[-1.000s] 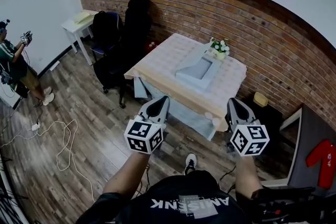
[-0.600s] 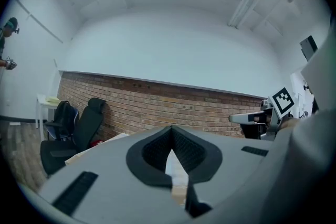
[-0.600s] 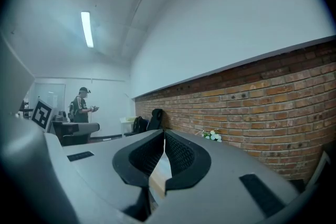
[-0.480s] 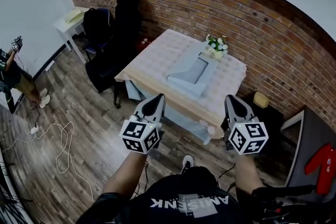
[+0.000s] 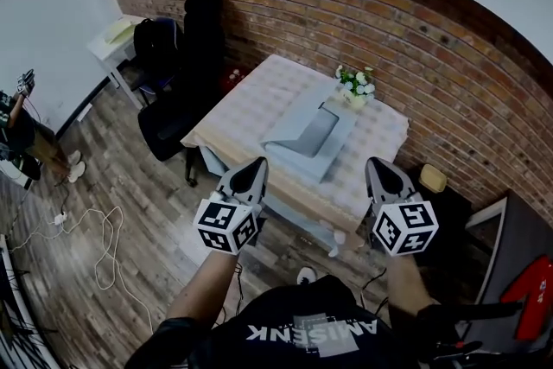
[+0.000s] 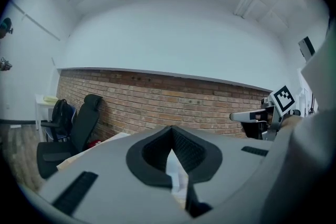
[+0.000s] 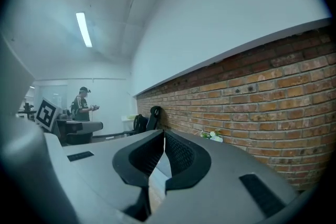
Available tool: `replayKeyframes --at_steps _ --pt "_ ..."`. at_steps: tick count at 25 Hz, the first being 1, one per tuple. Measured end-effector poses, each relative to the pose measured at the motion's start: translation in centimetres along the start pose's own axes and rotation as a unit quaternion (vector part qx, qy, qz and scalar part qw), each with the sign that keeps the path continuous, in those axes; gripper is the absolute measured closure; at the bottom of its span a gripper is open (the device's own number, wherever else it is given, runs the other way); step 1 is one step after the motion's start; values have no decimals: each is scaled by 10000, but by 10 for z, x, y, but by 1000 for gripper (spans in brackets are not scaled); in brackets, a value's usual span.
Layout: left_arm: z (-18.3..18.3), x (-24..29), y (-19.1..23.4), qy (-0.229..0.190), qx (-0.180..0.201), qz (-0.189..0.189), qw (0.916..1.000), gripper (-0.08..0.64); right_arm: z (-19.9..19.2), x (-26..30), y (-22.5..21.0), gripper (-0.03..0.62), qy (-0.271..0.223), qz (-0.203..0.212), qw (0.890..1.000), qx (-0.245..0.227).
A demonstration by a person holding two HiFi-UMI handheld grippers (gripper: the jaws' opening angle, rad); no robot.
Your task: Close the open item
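The laptop point(image 5: 300, 136) lies open near the middle of the table point(image 5: 248, 104), its grey lid tilted up toward the brick wall point(image 5: 406, 43). The table is covered with a pale checked cloth. A small pot of white flowers point(image 5: 355, 85) stands just beyond the laptop, near the table's far edge.

Both grippers hang in the air in front of the person, short of the table's near edge and well apart from the laptop. The left gripper point(image 5: 256, 164) points toward the table's near left side; its own view shows its jaws pressed together at the tips with nothing between them. The right gripper point(image 5: 378, 165) points toward the near right corner, and its jaws likewise meet at the tips, empty.

A black office chair point(image 5: 173, 104) stands to the left of the table. Beyond it a small white side table point(image 5: 111, 36) sits by the wall. Pale cables point(image 5: 97, 231) trail over the wood floor point(image 5: 130, 186), and another person point(image 5: 19, 118) stands at the far left.
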State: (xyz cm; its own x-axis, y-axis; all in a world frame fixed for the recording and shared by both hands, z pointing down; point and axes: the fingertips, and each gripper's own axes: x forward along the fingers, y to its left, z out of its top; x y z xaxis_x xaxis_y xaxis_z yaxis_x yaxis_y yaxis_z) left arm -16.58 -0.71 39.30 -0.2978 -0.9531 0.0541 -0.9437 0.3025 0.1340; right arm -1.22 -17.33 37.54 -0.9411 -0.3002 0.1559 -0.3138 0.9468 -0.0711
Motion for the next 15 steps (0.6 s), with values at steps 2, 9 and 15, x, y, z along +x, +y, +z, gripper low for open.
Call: replayKeyframes --at_steps 2,9,15 --pt "-2 14 -1 43 46 10 10000 554 -2 9 -11 551 30 60 10000 22" --pt "-5 47 -1 185 111 85 9997 554 1 35 -36 551 40 257 9996 75" --pt "-8 68 -5 339 278 -24 9990 554 -3 47 -52 551 70 293 9994 183"
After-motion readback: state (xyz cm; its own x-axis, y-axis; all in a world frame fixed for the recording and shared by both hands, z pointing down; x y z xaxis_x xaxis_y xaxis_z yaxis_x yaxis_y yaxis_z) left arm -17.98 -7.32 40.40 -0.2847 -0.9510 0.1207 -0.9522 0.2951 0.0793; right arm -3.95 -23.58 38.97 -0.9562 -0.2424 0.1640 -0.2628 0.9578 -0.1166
